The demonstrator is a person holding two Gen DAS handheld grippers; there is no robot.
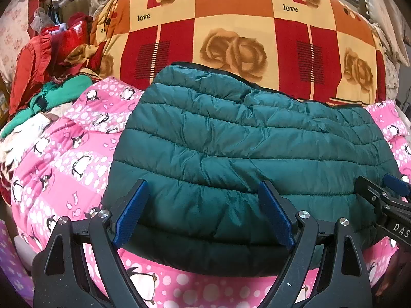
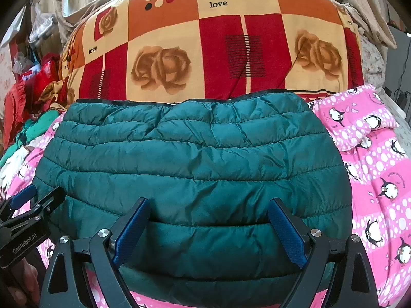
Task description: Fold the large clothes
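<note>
Left gripper: the black two-finger left gripper with blue ribbed pads (image 1: 205, 210) stands at the near hem of the garment; jaws spread wide, nothing between them but the hem's bulge, which they straddle without clamping; it also shows at the left edge of the right wrist view (image 2: 28, 200).
Right gripper: the black two-finger right gripper with blue pads (image 2: 209, 228) sits likewise over the near hem, jaws wide apart, holding nothing; its tip shows at the right edge of the left wrist view (image 1: 382, 187), just beside the left gripper.
Jacket: the dark teal quilted puffer jacket (image 1: 246, 148) (image 2: 195, 159) lies folded flat on the bed, between the grippers and the far quilt; its long axis runs left to right, stitched channels parallel to the near edge; the near edge is a rounded fold, the far edge a dark-trimmed border pointing away.
Bedding: the pink penguin-print quilt (image 1: 64, 159) (image 2: 380, 164) lies under the jacket; bare pink shows on both sides and in a narrow strip in front.
Far edge: the rolled red, orange and cream rose-print quilt marked "love" (image 1: 231, 33) (image 2: 218, 46) rises just behind the jacket, touching or nearly touching its far border.
Left clutter: a heap of green and red clothes (image 1: 51, 82) crowds the far left.
</note>
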